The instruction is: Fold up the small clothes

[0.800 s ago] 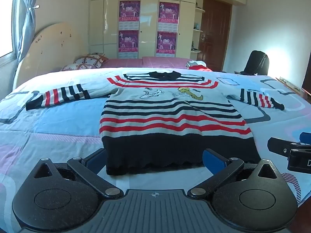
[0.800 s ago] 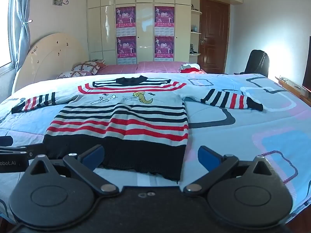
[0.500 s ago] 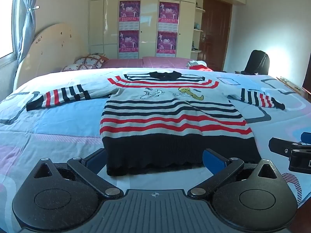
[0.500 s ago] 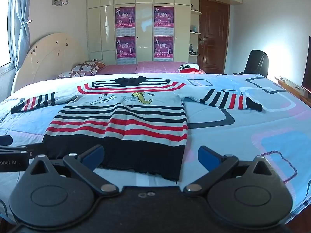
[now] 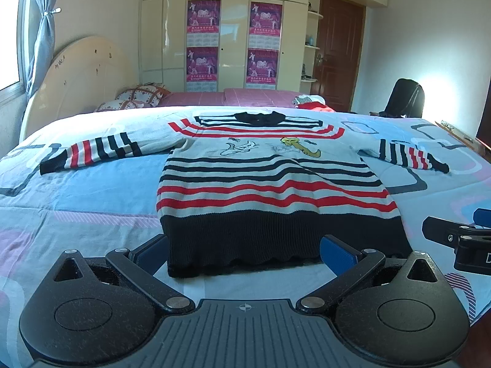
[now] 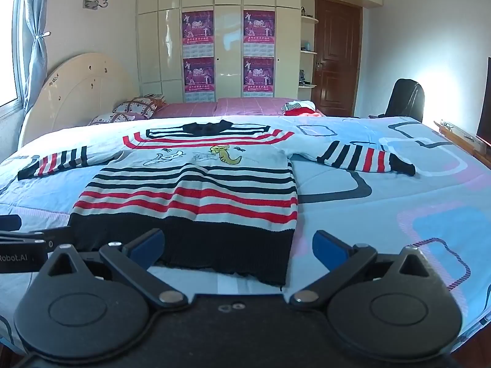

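Observation:
A small striped sweater (image 5: pixel 270 184) lies flat on the bed, front up, both sleeves spread out, black hem nearest me. It has red and black stripes and a cartoon print. It also shows in the right wrist view (image 6: pixel 199 190). My left gripper (image 5: pixel 244 248) is open and empty, just above the hem's left half. My right gripper (image 6: pixel 237 245) is open and empty, in front of the hem's right corner. The right gripper's side shows at the right edge of the left wrist view (image 5: pixel 457 239); the left gripper shows at the left edge of the right wrist view (image 6: pixel 27 242).
The bed has a light blue patterned cover (image 5: pixel 76 190). A headboard (image 5: pixel 79 73) and pillows (image 5: pixel 138 98) are at the left, a pink blanket (image 5: pixel 245 96) with folded clothes (image 5: pixel 310 102) behind, a wardrobe (image 5: pixel 233 30), a door (image 5: pixel 340 58) and a black chair (image 5: pixel 405 98) beyond.
Almost nothing has changed. Both grippers stay open near the hem, with only a very slight shift of view.

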